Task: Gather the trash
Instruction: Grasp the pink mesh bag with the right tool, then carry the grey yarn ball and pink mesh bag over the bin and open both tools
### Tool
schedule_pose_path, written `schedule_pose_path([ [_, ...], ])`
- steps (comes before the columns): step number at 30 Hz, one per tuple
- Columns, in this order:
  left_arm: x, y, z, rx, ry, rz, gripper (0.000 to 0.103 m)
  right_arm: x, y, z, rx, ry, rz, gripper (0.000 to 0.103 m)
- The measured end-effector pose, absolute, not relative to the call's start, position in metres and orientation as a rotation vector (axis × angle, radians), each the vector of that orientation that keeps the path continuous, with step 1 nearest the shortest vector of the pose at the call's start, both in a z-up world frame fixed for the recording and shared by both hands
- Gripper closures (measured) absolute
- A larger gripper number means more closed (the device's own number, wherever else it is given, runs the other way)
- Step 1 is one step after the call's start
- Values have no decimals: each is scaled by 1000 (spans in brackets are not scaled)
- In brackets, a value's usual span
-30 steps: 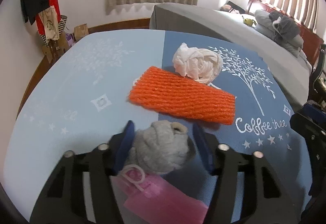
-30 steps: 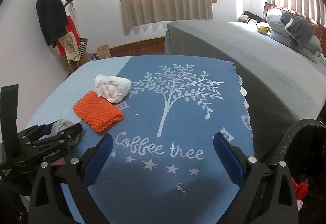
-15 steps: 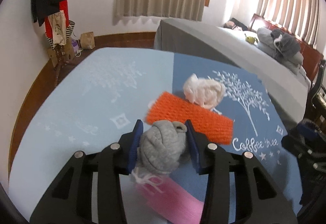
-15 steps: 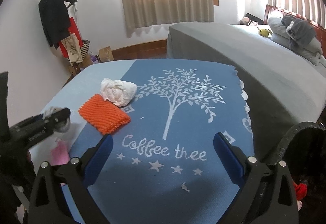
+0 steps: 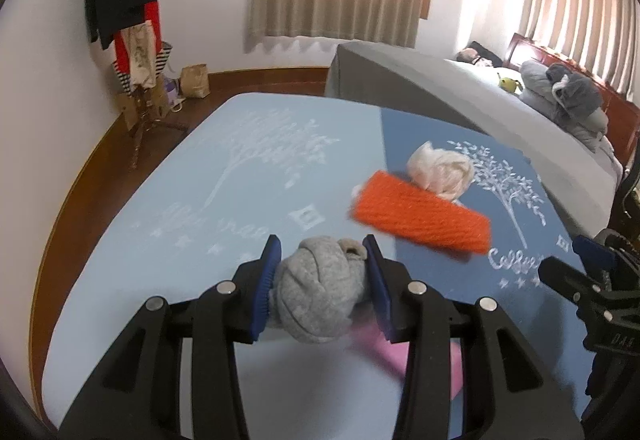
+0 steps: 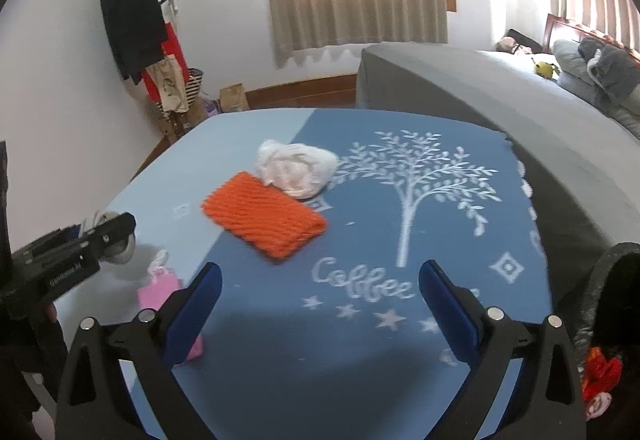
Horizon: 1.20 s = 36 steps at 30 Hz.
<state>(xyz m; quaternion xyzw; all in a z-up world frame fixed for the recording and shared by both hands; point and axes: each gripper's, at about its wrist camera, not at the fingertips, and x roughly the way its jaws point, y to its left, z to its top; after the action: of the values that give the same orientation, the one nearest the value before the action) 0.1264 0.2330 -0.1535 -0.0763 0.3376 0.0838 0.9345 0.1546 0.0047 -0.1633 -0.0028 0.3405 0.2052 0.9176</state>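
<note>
Your left gripper [image 5: 322, 282] now has its fingers [image 5: 267, 282] clamped on the grey wad [image 5: 320, 300], lifted off the tabletop [image 5: 160, 208] where a second ago it sat loose between wider fingers. Your right gripper [image 6: 320, 308] hangs wide open and empty. The pink bag [image 6: 160, 286] lies just beneath the wad, clearest from your right camera. Farther off, the orange net [image 5: 420, 218] touches the white wad [image 5: 440, 170]. Only the right view shows the black bin [image 6: 612, 304].
</note>
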Motion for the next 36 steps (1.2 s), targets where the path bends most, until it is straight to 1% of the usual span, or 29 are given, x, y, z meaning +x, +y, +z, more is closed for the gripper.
schedule_pose_path([
  [6,109,252,-161,-150,705,197,62,146,28,-169,-12,714,451,7],
  [11,97,265,-168,-149,721,211,62,141,48,-182,-21,759,483,10],
  [14,91,272,-171,-152,729,218,62,137,61,-189,-40,785,510,13],
  [20,82,282,-176,-154,733,229,62,130,83,-201,-82,831,566,24],
  [23,80,286,-177,-166,733,233,62,129,91,-206,-104,856,586,32],
  [25,79,287,-178,-169,732,233,62,129,94,-207,-114,863,590,42],
  [26,79,287,-178,-170,732,232,62,128,95,-207,-117,864,597,46],
  [28,80,286,-178,-169,733,232,62,125,97,-207,-123,869,627,68],
  [29,80,286,-178,-171,733,232,62,124,98,-207,-126,874,642,73],
  [31,81,285,-178,-173,733,231,62,122,99,-207,-127,875,651,80],
  [36,81,277,-173,-172,727,223,62,120,92,-201,-112,866,660,85],
])
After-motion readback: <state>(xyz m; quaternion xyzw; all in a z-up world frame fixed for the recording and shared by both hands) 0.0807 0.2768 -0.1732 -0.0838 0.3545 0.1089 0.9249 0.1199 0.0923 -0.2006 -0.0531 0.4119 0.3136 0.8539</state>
